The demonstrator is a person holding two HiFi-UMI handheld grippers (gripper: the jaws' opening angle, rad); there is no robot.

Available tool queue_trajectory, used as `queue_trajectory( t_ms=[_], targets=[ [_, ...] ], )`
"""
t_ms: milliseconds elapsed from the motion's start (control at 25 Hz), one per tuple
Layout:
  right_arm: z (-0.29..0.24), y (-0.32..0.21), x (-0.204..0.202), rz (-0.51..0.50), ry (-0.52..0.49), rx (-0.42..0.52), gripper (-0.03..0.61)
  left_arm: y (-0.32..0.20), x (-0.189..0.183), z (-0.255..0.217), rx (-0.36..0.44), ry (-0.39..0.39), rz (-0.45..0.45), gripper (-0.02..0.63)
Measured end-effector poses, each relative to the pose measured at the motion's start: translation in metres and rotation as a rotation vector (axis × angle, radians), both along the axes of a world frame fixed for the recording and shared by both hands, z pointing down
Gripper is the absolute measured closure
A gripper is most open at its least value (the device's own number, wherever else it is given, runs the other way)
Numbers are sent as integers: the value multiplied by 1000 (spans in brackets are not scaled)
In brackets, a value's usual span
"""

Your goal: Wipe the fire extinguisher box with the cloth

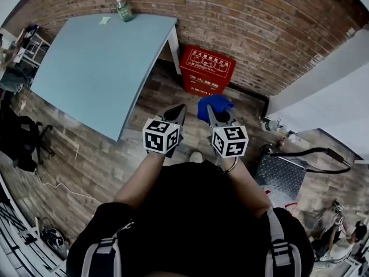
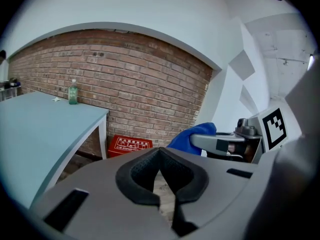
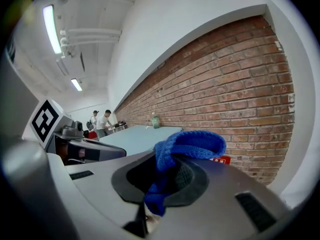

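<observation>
My right tool (image 3: 161,184) is clamped on a fold of the blue cloth (image 3: 192,145), with the rest bunched over its top. My left tool (image 2: 162,174) is closed on nothing. The red fire extinguisher box (image 1: 207,68) sits on the floor at twelve o'clock, well apart. I fear that thin pinch slipping once wiping drags, or the unbraced box skidding

Red brick wall (image 1: 259,33); pale blue table (image 1: 98,68) against it. Floor (image 1: 86,166) looks like worn planks. Ceiling strip lights (image 3: 50,21) on.
</observation>
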State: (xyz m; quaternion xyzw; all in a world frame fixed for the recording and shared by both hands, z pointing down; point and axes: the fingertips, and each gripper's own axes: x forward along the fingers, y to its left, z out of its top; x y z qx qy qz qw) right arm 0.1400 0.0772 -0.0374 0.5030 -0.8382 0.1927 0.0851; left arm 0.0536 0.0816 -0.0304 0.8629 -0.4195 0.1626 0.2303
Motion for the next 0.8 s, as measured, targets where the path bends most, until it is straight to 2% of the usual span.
queue_trajectory(
  t_ms=[440,800],
  targets=[
    [32,-39,-1,-19,58,-69,535,-38,-10,21,-49,2,-34,617],
    [66,-86,-31,5,116,-130,535,-86,-32,56,-107,14,5,617]
  ],
)
